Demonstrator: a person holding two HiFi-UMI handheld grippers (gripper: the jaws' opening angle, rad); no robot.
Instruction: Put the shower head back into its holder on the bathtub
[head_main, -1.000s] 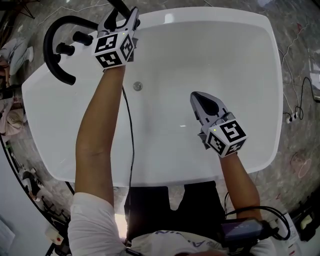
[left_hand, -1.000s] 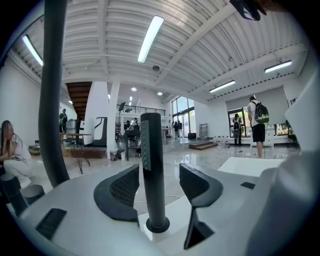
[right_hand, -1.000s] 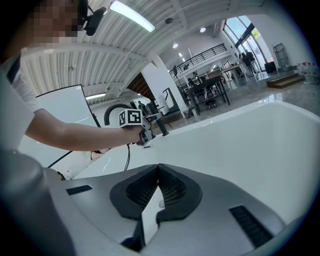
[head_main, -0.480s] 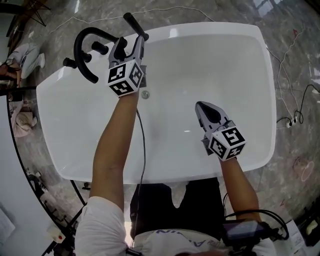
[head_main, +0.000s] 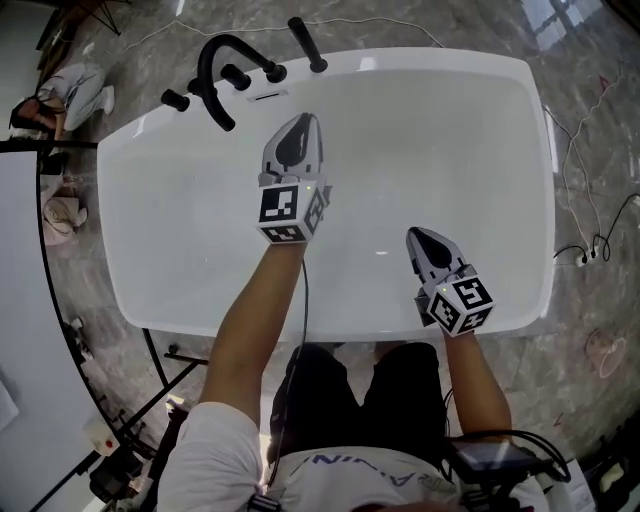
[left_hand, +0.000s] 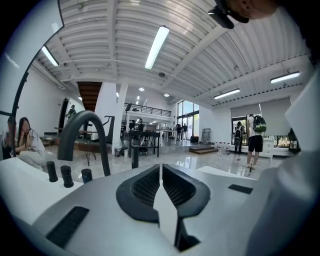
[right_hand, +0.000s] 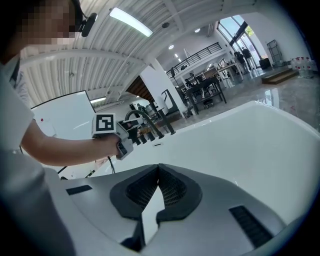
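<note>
- The shower head (head_main: 307, 45) stands as a black rod on the far rim of the tub (head_main: 450, 58), just right of the faucet (head_main: 215, 60) and its knobs (head_main: 237, 77). It looks seated, though the holder itself is too small to make out.
- The left gripper (head_main: 302, 120) hangs over the basin, near the fittings but well clear of the shower head. Its jaws have just been closing and now meet, with nothing between them.
- The right gripper (head_main: 413, 233) hangs over the near right of the basin, jaws pressed together and empty.
- Step in hand, as I judge it: the placing looks done and the shower head let go, so the task seems at or near its end.
- The next move calls for little. Draw both grippers away from the rim without knocking the rod or the knobs. If the shower head leans or sits loose, a light nudge down into the holder would settle it.
- Nothing lies in the basin to block either gripper.
- Around: a cable (head_main: 592, 243) lies on the marble floor (head_main: 600, 120) right of the tub. The left gripper view shows people (left_hand: 255, 140) in the hall beyond, well away.
</note>
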